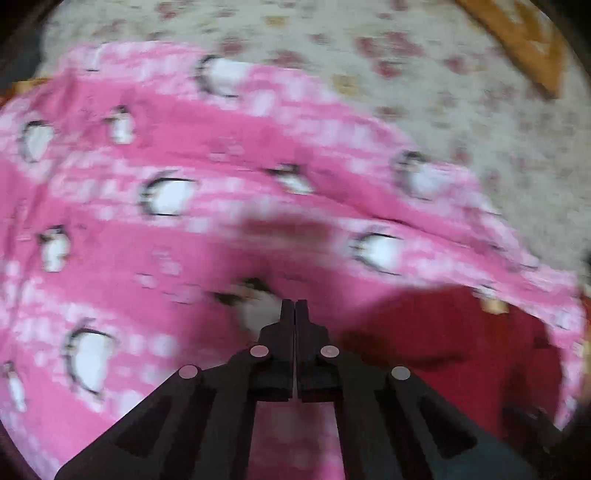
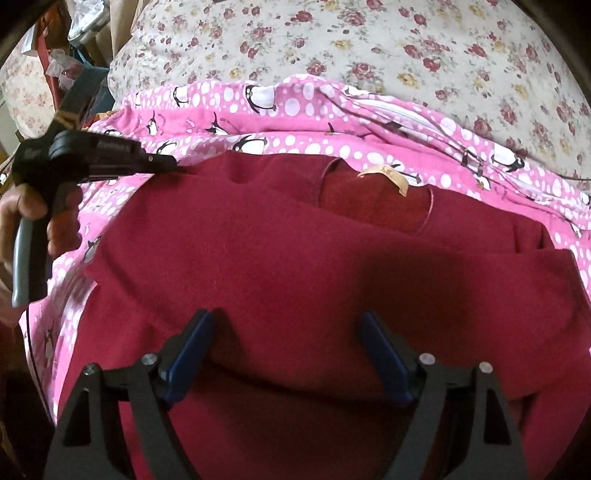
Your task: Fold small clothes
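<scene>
Red garment is lying spread on the pink penguin blanket, pink margin showing left and beyond. Right gripper is hovering wide open, holding nothing. Left gripper is sitting pinched together at the garment's left edge; grip unclear.

floral bedsheet underneath | pink penguin blanket spread over it | clutter far left, indistinct
</scene>
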### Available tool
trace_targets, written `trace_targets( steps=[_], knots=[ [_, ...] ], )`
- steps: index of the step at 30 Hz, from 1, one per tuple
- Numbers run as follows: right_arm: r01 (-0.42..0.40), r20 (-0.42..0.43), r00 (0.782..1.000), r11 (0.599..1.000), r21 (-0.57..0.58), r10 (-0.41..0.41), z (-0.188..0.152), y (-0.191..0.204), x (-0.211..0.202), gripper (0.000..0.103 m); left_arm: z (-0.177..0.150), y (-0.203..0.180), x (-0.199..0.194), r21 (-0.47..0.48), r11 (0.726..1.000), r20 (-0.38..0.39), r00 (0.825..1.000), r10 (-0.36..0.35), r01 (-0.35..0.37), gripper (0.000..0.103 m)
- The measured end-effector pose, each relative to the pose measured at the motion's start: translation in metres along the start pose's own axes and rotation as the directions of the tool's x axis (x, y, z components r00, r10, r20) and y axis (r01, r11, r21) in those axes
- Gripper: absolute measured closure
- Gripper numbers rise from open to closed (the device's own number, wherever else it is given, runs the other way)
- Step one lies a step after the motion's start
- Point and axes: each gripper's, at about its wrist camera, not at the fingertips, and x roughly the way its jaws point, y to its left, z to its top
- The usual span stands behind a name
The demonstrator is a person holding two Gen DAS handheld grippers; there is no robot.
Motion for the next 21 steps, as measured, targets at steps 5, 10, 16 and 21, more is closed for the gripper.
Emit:
trace_targets(
  steps=[5,10,16,21],
  knots=[
    [-0.022,-0.001,1.0,1.0,0.014,0.022,0.0,-0.003,-0.001,0.015,-0.011,0.013,-0.035,-0.057,0.989,0.03,0.99,-0.135,0.137,0.103],
    [-0.023,-0.002,1.0,0.997,0.07,0.024,0.001,-0.005,-0.018,0.015,-0.039,-0.007,-0.083,0.036,0.98,0.035,0.98,-0.195,0.194,0.103],
    [0.059,-0.027,0.998,0.992,0.11,-0.056,-0.009,-0.014,-0.027,0.017,-0.091,-0.037,-0.068,0.127,0.987,-0.078,0.993,-0.087,0.096,0.103],
    [0.088,-0.048,0.995,0.995,0.045,-0.086,-0.012,-0.007,-0.042,0.019,-0.101,-0.04,-0.076,0.123,0.992,-0.027,1.0,-0.001,0.005,0.098]
  ],
)
